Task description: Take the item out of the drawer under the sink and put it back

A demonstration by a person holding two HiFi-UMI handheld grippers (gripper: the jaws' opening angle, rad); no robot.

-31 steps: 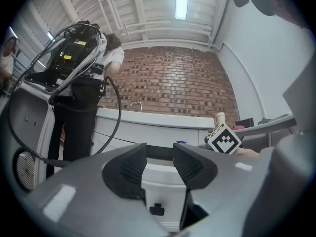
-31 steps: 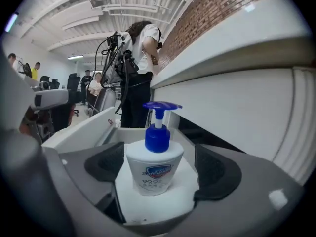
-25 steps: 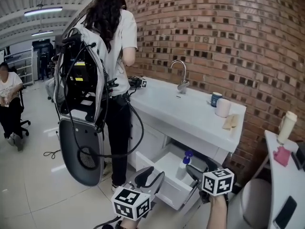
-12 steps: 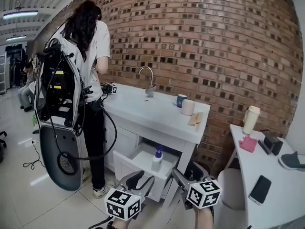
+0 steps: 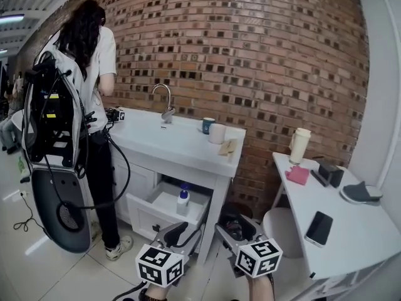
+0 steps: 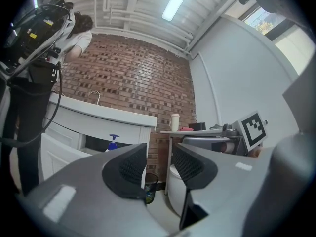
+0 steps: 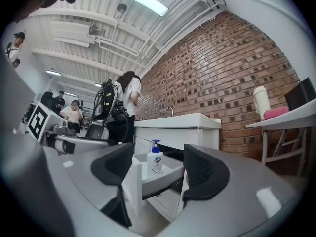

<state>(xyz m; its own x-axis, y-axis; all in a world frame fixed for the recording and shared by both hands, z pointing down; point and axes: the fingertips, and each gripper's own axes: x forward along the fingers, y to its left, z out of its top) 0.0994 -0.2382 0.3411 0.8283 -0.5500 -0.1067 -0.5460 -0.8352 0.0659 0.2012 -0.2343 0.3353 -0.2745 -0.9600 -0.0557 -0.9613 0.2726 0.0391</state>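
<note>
Drawer (image 5: 145, 216) w/ white plastic pump bottle (image 5: 182, 202) now further left; R tongs (image 7: 158, 172) closing, empty; L tongs (image 6: 159, 165) apart.

The front wall of the open drawer (image 5: 148, 217) hides the lower part of the soap bottle (image 5: 183, 199); its label print is too small to read. The white surface (image 5: 351, 234) at right runs off the picture's edge. A person (image 5: 94, 61) hides the sink counter's (image 5: 188, 148) far end.
</note>
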